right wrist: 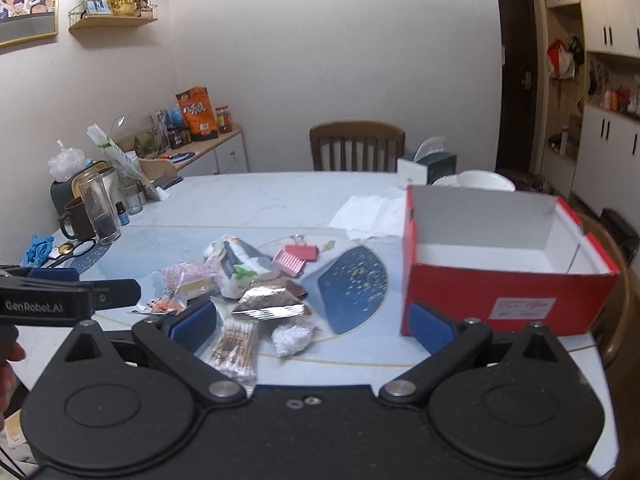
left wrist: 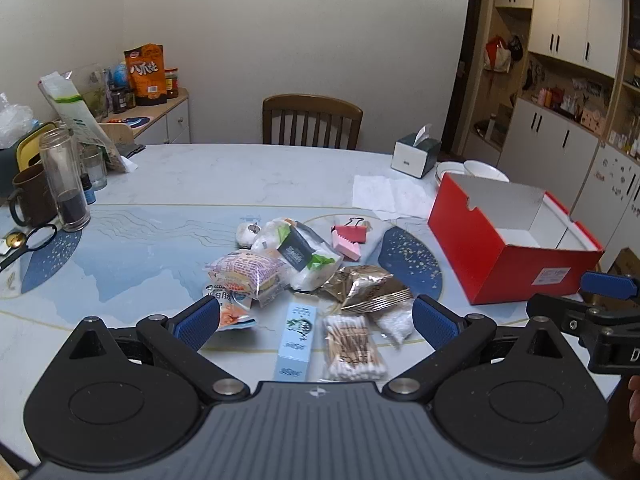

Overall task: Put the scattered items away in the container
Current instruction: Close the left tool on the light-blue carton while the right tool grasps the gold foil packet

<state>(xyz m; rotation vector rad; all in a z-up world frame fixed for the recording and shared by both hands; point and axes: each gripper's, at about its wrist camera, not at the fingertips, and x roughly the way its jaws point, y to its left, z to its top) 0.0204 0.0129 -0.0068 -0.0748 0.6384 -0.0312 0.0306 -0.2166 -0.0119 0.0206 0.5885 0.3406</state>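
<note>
A pile of small items lies mid-table: a cotton swab pack (left wrist: 354, 347) (right wrist: 235, 346), a pale blue tube box (left wrist: 296, 340), a foil snack packet (left wrist: 362, 286) (right wrist: 270, 300), a pink comb with binder clip (left wrist: 349, 238) (right wrist: 296, 258), a wrapped bun (left wrist: 244, 272) and white packets (left wrist: 308, 252). The open red box (left wrist: 512, 248) (right wrist: 500, 276) stands at the right with nothing visible inside. My left gripper (left wrist: 316, 320) is open and empty, just short of the pile. My right gripper (right wrist: 314, 330) is open and empty, between the pile and the box.
A glass jar (left wrist: 66, 178), brown mug (left wrist: 30, 200) and scissors (left wrist: 28, 242) stand at the left. A tissue box (left wrist: 414, 156), white bowls (left wrist: 472, 170) and paper napkins (left wrist: 390, 196) sit behind the red box. A wooden chair (left wrist: 312, 120) stands beyond the table.
</note>
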